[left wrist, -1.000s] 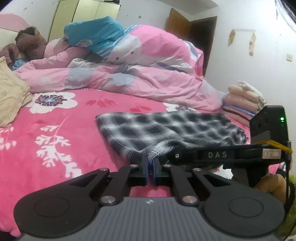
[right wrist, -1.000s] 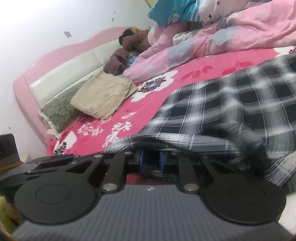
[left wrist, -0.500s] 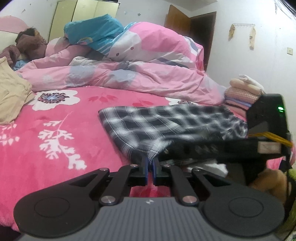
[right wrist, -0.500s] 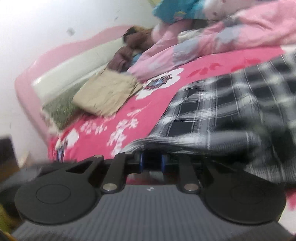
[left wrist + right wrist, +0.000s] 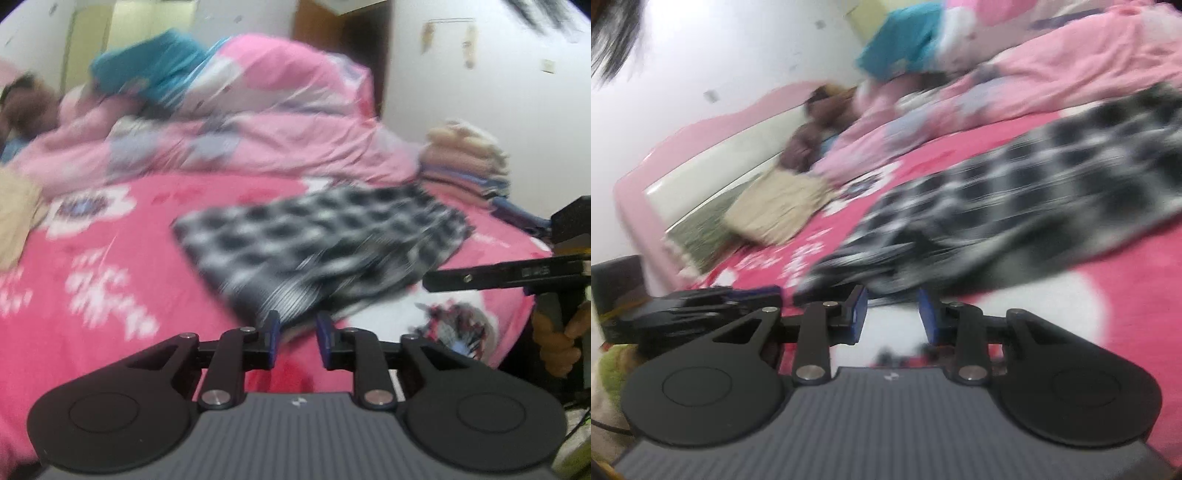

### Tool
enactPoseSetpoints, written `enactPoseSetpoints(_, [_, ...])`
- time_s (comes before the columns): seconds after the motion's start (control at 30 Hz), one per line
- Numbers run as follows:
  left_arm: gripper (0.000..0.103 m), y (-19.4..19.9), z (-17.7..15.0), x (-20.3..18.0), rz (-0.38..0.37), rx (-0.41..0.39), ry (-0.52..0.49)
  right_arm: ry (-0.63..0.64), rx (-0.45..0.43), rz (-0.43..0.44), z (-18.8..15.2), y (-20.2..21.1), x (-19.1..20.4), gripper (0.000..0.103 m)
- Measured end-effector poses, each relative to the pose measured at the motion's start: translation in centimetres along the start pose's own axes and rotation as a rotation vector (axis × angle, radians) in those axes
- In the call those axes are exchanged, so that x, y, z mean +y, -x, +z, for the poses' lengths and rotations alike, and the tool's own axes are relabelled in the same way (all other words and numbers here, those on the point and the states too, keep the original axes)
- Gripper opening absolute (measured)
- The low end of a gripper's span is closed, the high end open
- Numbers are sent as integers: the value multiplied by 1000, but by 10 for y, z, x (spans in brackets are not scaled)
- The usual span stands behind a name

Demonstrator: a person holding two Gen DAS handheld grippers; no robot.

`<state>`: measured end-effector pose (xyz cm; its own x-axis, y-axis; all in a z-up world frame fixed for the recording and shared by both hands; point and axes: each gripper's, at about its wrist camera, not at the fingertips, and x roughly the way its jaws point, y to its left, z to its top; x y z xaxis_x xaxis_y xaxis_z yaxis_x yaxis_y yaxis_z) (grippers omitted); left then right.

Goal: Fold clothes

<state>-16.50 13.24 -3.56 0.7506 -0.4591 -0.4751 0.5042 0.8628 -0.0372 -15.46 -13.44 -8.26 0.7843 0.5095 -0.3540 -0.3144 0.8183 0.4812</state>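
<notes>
Checked garment (image 5: pixel 321 247) lies on pink floral bedsheet (image 5: pixel 110 295), apparently folded over once, near edge rumpled; further folds likely remain. Stack of folded clothes (image 5: pixel 465 155) sits at bed's far corner. Left gripper (image 5: pixel 297 334): jaws just opened, partly apart, garment's hem just ahead, nothing held. Right gripper (image 5: pixel 892 314): jaws just opened likewise, gap empty, cloth edge just beyond. Both views blurred.

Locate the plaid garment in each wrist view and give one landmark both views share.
Left wrist: the plaid garment lies mid-frame on the pink sheet, just beyond the gripper.
Right wrist: it fills the centre to the right edge, above the gripper.
Shared landmark: the beige folded cloth, at the left edge in the left view, left of centre in the right view.
</notes>
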Motion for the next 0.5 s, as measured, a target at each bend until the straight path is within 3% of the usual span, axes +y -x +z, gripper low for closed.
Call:
enactPoseSetpoints(0.17, [36,-49,24,-46,34,-4,-246,-20,-41,-19,5,-3,-13,24])
enactPoseSetpoints(0.23, [35,-68,29,-57,34,29,-297,-17,-49,-22,7,-6,-14,20])
enactPoseSetpoints(0.3, [33,-85,31,-65,39,72,-330,-19,-55,-17,9,-8,-14,17])
enactPoseSetpoints(0.43, [10,-98,30,-61,46,102,-296,-10,-44,2,11,-8,-15,13])
enactPoseSetpoints(0.5, [5,-97,30,-56,47,82,-261,1,-18,5,11,-15,-15,11])
